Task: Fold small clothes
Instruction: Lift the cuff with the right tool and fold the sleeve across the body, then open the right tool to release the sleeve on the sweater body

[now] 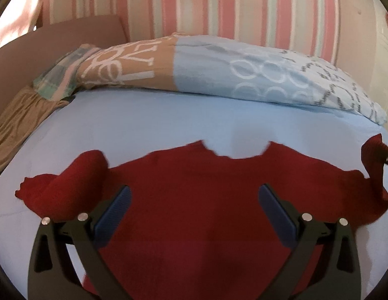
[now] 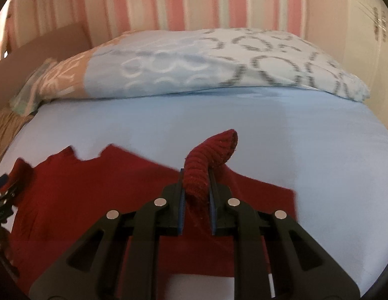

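Note:
A small dark red knit sweater point(image 1: 194, 200) lies spread flat on the light blue bed sheet point(image 1: 168, 120). My left gripper point(image 1: 194, 195) is open and empty, its blue pads wide apart above the sweater's body. The sweater's left sleeve point(image 1: 76, 175) lies folded beside the left finger. My right gripper point(image 2: 196, 175) is shut on the ribbed cuff of the right sleeve point(image 2: 209, 155) and lifts it off the sheet. That lifted sleeve also shows in the left wrist view point(image 1: 374, 155) at the far right. The sweater's body point(image 2: 93, 187) lies left of the right gripper.
A patterned pillow point(image 1: 219, 70) in blue, tan and white lies across the bed's far side, also in the right wrist view point(image 2: 219, 62). A striped pink wall point(image 1: 219, 5) stands behind. A brown board point(image 1: 56, 40) and tan ruffled fabric point(image 1: 16, 120) are at the left.

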Available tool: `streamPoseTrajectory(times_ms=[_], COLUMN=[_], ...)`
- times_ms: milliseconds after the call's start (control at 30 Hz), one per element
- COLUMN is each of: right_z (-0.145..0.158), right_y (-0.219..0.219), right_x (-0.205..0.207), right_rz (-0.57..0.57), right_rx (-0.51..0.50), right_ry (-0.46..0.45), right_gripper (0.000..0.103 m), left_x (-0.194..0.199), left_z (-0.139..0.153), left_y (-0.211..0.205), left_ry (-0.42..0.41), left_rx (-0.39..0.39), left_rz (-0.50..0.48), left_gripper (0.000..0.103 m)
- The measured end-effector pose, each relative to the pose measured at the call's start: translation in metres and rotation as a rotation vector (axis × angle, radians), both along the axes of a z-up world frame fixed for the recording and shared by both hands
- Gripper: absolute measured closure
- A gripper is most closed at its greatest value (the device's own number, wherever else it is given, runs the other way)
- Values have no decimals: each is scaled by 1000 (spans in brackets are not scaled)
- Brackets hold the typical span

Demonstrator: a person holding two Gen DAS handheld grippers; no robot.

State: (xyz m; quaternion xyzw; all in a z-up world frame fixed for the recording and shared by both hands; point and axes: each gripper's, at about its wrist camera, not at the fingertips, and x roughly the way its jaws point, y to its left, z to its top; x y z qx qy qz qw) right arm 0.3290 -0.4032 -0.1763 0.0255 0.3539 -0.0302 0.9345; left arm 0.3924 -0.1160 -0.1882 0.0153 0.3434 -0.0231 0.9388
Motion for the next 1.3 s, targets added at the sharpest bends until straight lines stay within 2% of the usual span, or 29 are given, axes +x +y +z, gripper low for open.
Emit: streamPoseTrajectory(times_ms=[367,567,900,1133,1233,1300], right_z=[-20,-28,-51,-69,-79,-84], right_y=[107,160,245,289,301,304], right_x=[22,35,49,55,59,58], right_rz=[95,154,257,333,354,378], right_rx=[38,55,77,116,141,163], right_ry=[18,38,73,92,114,136], right_gripper=[88,87,87,86,85,77], left_x=[27,44,46,43,43,42], left_z=[-7,-18,-19,-18,-20,-20], left_y=[80,111,131,152,160,161], left_ry=[-12,19,32,29,39,37], left_rx=[12,14,14,13,-5,-3], left_rz=[48,73,83,106,121,123], left_gripper=[1,1,1,1,1,1])
